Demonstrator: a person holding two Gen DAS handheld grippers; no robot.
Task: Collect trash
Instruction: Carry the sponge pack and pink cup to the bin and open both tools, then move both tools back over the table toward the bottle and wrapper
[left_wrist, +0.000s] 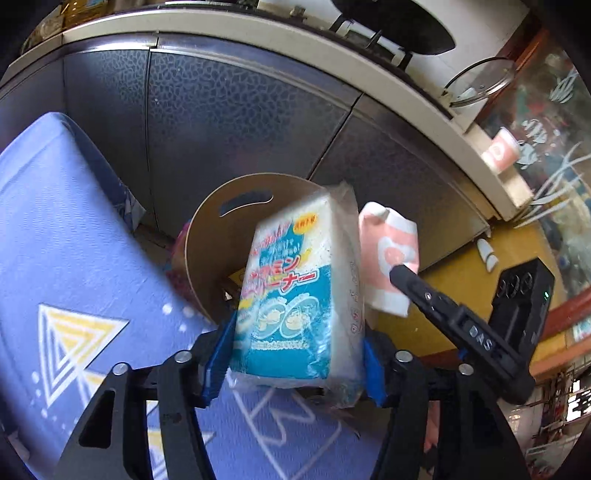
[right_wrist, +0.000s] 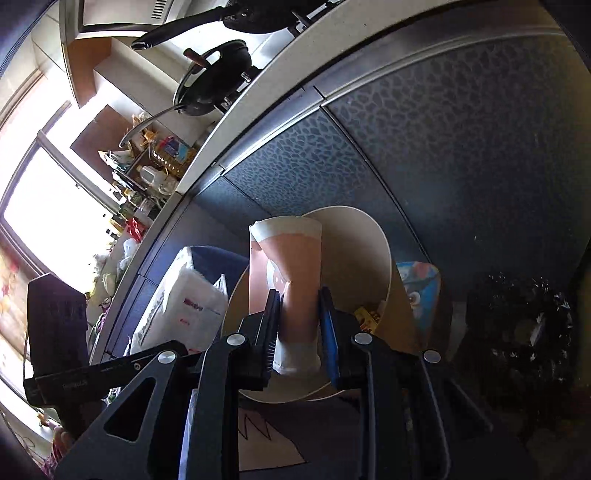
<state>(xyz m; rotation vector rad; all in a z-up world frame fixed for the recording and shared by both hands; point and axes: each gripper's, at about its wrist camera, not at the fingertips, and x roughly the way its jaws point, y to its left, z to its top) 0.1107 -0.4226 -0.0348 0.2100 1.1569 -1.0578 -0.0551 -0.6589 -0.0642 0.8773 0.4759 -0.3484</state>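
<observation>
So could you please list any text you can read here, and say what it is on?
"DAS": on the right gripper's black finger.
Red Japanese katakana, partly legible "ーナー": on the wrapped blue-and-white package.
Smaller print on the package: too blurred.
Pink paper cup: no words visible.

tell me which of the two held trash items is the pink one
The crushed paper cup in the right gripper, pink with white bands. The left gripper holds a white pack with blue print instead.
</observation>
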